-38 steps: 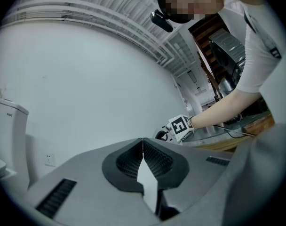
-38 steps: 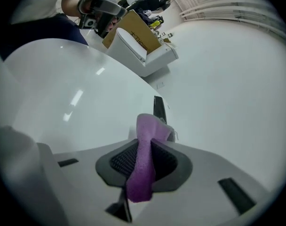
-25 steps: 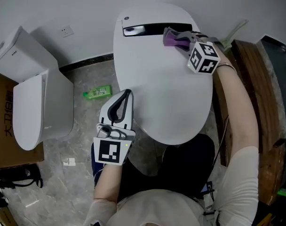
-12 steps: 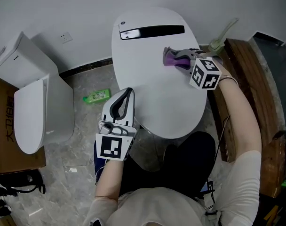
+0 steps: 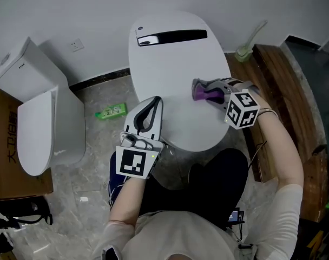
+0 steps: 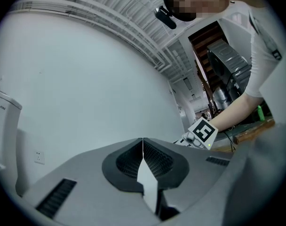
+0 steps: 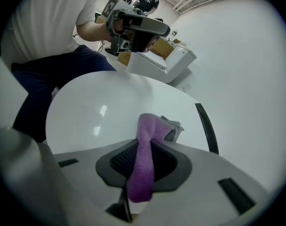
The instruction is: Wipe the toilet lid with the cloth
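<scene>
The white toilet lid (image 5: pixel 172 69) fills the middle of the head view, with a black strip (image 5: pixel 172 37) near its far end. My right gripper (image 5: pixel 203 90) is shut on a purple and grey cloth (image 5: pixel 203 92) that lies against the lid's right side. In the right gripper view the cloth (image 7: pixel 145 161) hangs between the jaws over the lid (image 7: pixel 100 114). My left gripper (image 5: pixel 149 112) is shut with nothing in it, at the lid's near left edge. The left gripper view shows its jaws closed together (image 6: pixel 143 161).
A second white toilet (image 5: pixel 37 118) stands at the left beside a cardboard box (image 5: pixel 5 161). A green bottle (image 5: pixel 111 111) lies on the marble floor. A wooden surface (image 5: pixel 286 96) runs along the right. A green brush handle (image 5: pixel 248 42) leans near the wall.
My right gripper has drawn the cloth from the lid's far end by the black strip toward me along the right side. The left gripper shifted slightly right.
</scene>
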